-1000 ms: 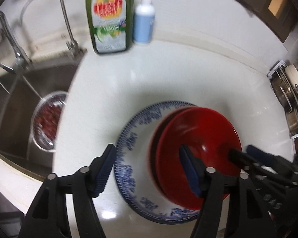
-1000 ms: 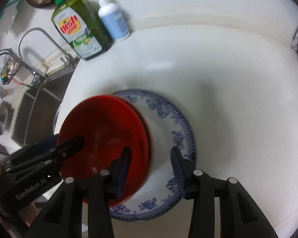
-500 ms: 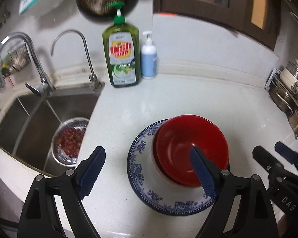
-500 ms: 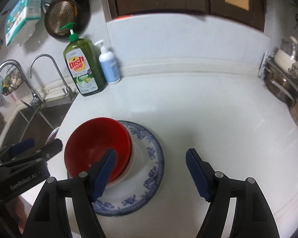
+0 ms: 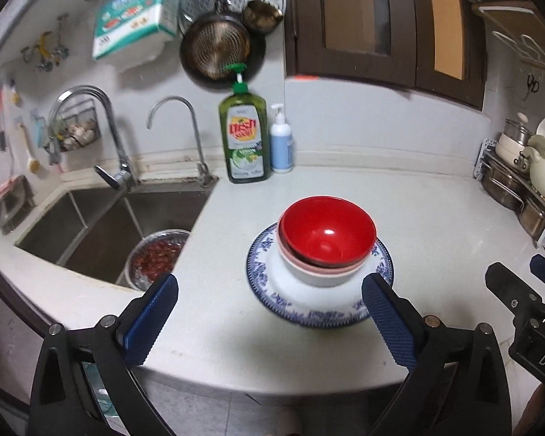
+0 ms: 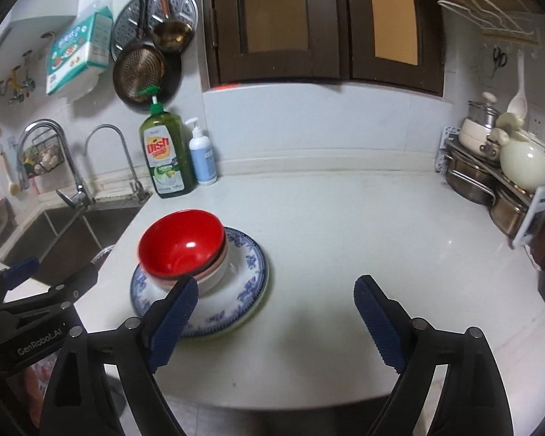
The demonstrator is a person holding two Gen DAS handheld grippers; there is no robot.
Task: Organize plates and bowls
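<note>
Both the left gripper (image 5: 269, 321) and right gripper (image 6: 276, 321) are opening, grasping nothing, near the red bowl (image 5: 327, 232) stacked on the blue-patterned plate (image 5: 272, 301).

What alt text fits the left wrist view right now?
A red bowl sits nested in pale bowls on a blue-patterned plate on a white counter. The left gripper is empty, its jaws opening in front of the stack. A sink lies left, dish soap behind.
</note>
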